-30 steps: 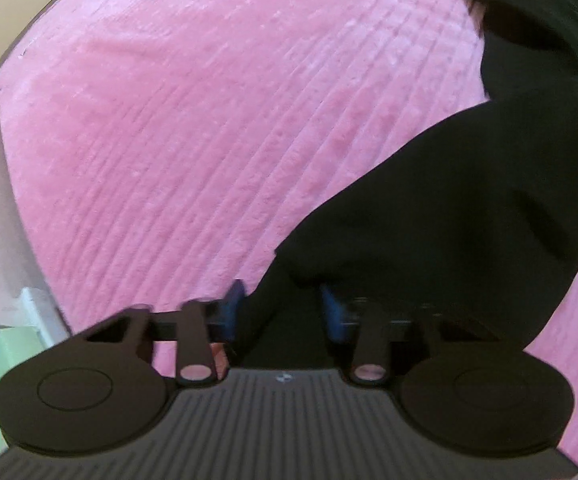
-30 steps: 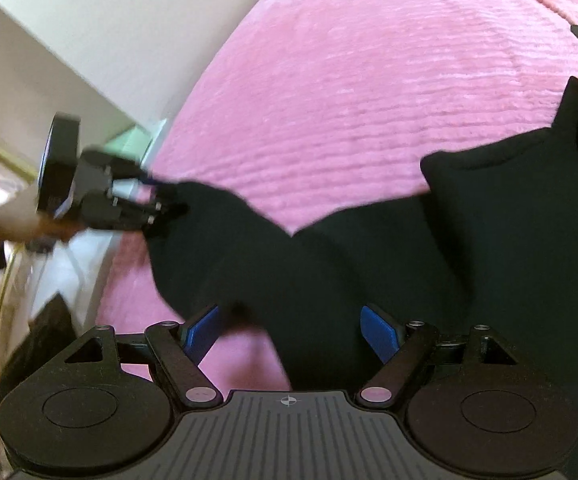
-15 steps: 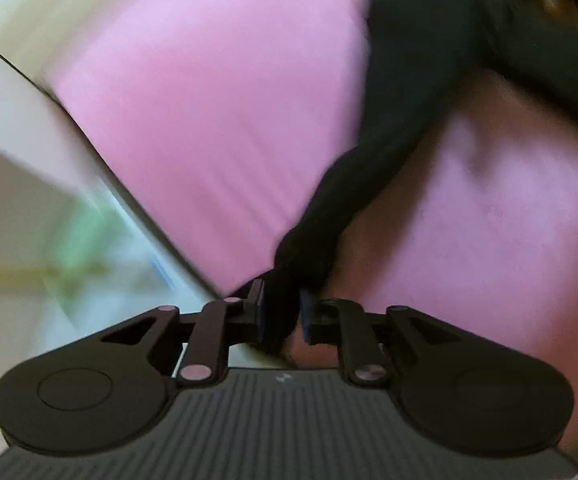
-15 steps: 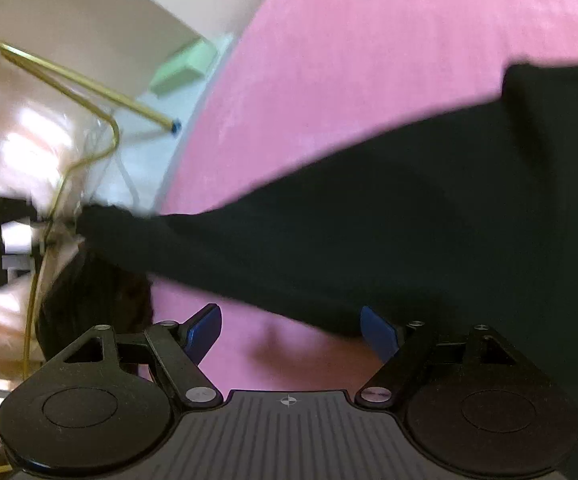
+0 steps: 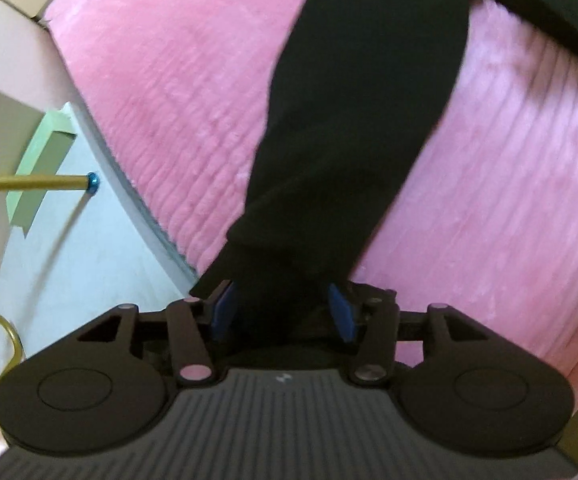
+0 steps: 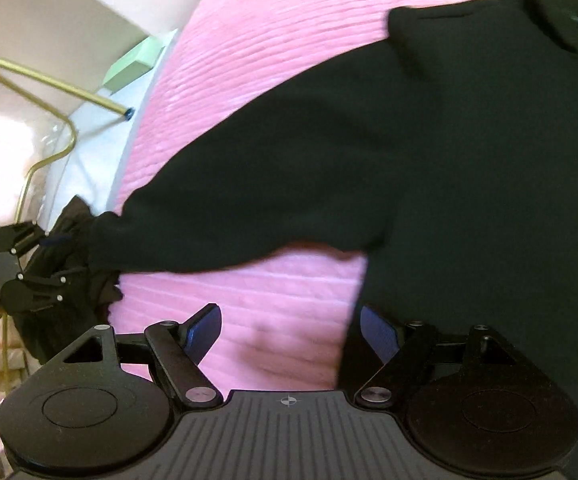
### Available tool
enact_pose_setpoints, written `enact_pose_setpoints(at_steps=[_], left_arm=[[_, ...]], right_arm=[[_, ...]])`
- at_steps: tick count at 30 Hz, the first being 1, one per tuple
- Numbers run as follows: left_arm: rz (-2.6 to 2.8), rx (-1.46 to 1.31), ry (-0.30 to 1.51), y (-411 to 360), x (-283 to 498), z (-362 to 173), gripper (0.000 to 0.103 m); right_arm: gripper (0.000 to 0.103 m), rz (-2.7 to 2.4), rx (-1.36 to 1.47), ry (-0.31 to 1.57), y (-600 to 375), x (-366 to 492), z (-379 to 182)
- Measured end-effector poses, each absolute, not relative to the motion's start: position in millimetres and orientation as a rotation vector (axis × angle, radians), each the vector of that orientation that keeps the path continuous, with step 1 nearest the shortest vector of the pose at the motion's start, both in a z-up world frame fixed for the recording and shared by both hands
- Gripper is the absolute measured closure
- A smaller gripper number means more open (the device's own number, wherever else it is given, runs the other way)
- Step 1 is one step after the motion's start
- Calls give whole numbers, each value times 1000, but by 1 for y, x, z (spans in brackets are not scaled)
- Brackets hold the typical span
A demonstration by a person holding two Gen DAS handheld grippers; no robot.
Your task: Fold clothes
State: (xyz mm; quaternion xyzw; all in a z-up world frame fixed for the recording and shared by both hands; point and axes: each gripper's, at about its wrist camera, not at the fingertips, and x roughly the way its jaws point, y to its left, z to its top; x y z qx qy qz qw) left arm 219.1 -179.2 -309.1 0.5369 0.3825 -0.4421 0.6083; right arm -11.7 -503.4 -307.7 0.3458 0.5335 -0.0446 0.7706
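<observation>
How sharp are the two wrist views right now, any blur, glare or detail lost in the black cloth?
Left wrist: mostly sharp, the sleeve reads flat black, heavy fisheye bend at the bed edge. Right wrist: slight motion blur on the sweater, blown-out glare at far left, the left gripper small and soft.

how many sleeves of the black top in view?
1: the sleeve stretched across the pink blanket, cuff between the left gripper fingers. A second may be hidden.

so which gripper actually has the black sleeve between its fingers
The left gripper: the black sleeve runs in between its blue pads. The right gripper stands open over the pink blanket.
</observation>
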Motion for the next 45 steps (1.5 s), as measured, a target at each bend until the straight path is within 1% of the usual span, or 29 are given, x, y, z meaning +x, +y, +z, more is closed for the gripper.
enact_pose_setpoints(at_steps=[1,5,7,8,9,10,11,12,13,15,16,18,19,21,22,23,29,30,34,38,42,45], left_arm=[[-1024,1247,899,-180,218,-313,56],[-1015,1275,815,-182,208,-327,56],[-1023,1276,794,-188,203,-333,59],[-1027,1277,794,-192,202,-336,63],[-1022,1273,800,-196,202,-337,74],[-1006,1259,802,-199,203,-334,78],[-988,1242,803,-200,204,-330,90],[-970,1225,803,-202,205,-326,94],[-954,1216,789,-202,205,-320,95],[-914,1275,671,-197,192,-304,96],[-894,1334,588,-191,180,-296,96],[-880,1391,542,-180,160,-291,96],[-887,1418,565,-177,153,-297,95],[-909,1470,635,-171,142,-312,89],[-920,1497,670,-168,137,-320,87],[-917,1502,699,-169,134,-325,82],[-863,1476,813,-174,137,-328,78],[-850,1464,835,-174,140,-326,75],[-804,1371,889,-174,151,-301,74],[-765,1242,896,-182,160,-267,74],[-787,1145,873,-211,161,-238,74],[-839,1107,846,-243,147,-221,74]], right_arm=[[23,-120,758,1155,-505,-19,-305],[23,-208,801,1130,-511,-51,-295],[23,-240,817,1121,-511,-67,-292],[23,-253,826,1120,-511,-75,-292],[23,-264,836,1125,-512,-81,-293],[23,-275,845,1134,-512,-88,-294],[23,-286,853,1144,-512,-95,-296],[23,-296,858,1155,-511,-101,-296],[23,-307,861,1166,-510,-106,-296],[23,-329,873,1177,-511,-115,-294],[23,-339,883,1172,-512,-119,-293],[23,-360,903,1164,-515,-125,-290],[23,-371,913,1160,-517,-128,-288],[23,-392,932,1151,-520,-135,-285],[23,-402,942,1147,-521,-138,-283],[23,-408,946,1140,-523,-140,-280],[23,-433,927,1101,-535,-150,-252],[23,-442,927,1093,-538,-153,-248],[23,-512,946,1049,-548,-172,-233],[23,-625,943,988,-557,-194,-215],[23,-765,950,884,-575,-229,-193],[23,-863,961,798,-594,-263,-177]])
